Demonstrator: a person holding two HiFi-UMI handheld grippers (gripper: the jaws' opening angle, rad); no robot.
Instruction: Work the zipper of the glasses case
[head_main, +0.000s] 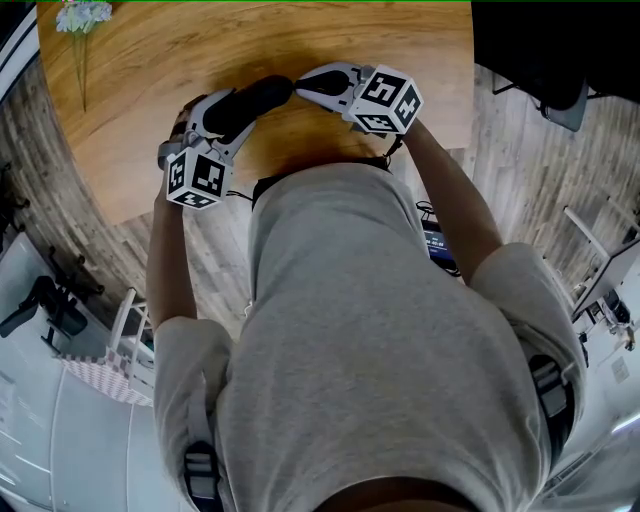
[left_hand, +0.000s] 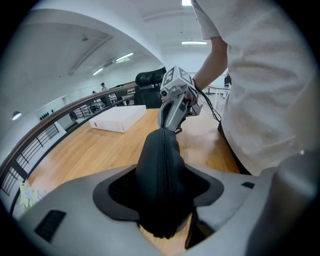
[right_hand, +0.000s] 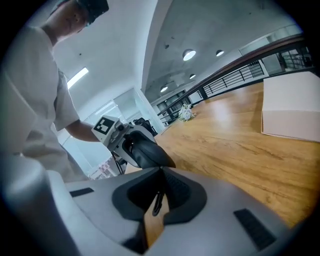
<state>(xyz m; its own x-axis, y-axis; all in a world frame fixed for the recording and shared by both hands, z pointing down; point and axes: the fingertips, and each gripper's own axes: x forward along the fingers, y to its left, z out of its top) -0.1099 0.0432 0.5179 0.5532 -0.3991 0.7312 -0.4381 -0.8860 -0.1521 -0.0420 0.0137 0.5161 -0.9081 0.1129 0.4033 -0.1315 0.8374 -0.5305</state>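
Head view: wooden desk (head_main: 130, 100) with its near edge running close in front of the person's torso (head_main: 380, 330). Work is happening just inside that edge. The wood to the left and far side is bare as far as a small bunch of flowers (head_main: 85, 15) at the far-left corner. Right gripper view shows a white box (right_hand: 295, 110) standing well apart on the desk.

Glasses case (head_main: 250, 103): black and oblong, held over the near part of the desk. I cannot tell whether it touches the wood. Its long axis runs from near-left to far-right, straight between the two tools. In the left gripper view the zipper seam faces up along its ridge.

Left claw (head_main: 222, 112): spread wide and clamped across the near-left end of the case, one pad on each side.

Right claw (head_main: 300, 88): at the case's far-right tip, closed down to a slit, with the small dark zipper pull (right_hand: 157, 200) pinched between its pads.
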